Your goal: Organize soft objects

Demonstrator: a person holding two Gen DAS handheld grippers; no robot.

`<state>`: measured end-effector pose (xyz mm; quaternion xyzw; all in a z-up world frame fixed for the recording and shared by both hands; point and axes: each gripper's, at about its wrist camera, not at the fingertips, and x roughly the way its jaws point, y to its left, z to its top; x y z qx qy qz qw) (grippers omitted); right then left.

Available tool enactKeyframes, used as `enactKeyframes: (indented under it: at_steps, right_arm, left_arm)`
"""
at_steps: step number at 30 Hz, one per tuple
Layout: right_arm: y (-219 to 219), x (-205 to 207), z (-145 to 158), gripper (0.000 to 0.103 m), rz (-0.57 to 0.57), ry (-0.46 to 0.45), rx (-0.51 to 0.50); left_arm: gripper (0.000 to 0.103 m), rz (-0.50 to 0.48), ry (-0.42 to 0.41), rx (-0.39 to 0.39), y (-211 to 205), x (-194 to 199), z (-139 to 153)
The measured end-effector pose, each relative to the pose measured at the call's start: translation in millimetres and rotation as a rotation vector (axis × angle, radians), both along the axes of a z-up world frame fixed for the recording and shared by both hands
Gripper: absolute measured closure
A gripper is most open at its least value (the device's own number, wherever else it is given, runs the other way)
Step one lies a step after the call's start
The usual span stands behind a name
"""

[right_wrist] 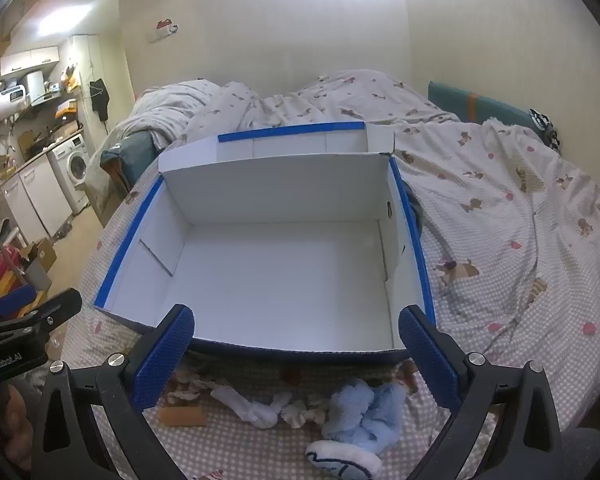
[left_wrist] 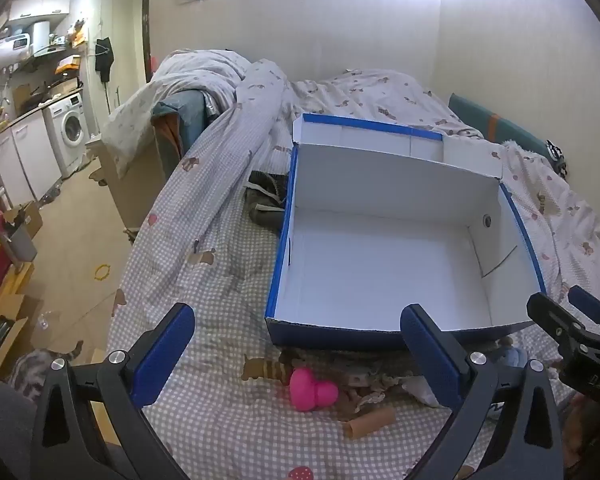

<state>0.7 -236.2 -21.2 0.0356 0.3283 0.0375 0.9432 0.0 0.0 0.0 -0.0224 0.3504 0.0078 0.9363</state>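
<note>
Bed point(left_wrist: 204, 432) w/ checked sheet: box point(right_wrist: 284, 280) noted empty, just beyond both tongs. Left tongs point(left_wrist: 296, 356) & right tongs point(right_wrist: 296, 356) held fully open, nothing gripped. Pink toy point(left_wrist: 310, 390), blue plush point(right_wrist: 364, 408), white sock point(right_wrist: 252, 406) between fingers, none packed yet.

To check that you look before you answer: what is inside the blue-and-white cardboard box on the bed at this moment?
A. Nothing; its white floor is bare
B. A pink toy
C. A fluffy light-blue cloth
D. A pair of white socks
A: the box shows only its bare white floor, while the pink toy, the light-blue cloth and the white sock all lie on the bed in front of it.
</note>
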Motion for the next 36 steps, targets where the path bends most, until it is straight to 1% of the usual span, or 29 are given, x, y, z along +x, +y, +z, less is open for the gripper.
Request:
enactKeyframes:
  at_steps: [36]
  right_arm:
    - [1.3, 0.9, -0.4, 0.000, 0.001, 0.008, -0.005]
  left_arm:
    - [0.000, 0.001, 0.009, 0.000, -0.4, -0.1, -1.9]
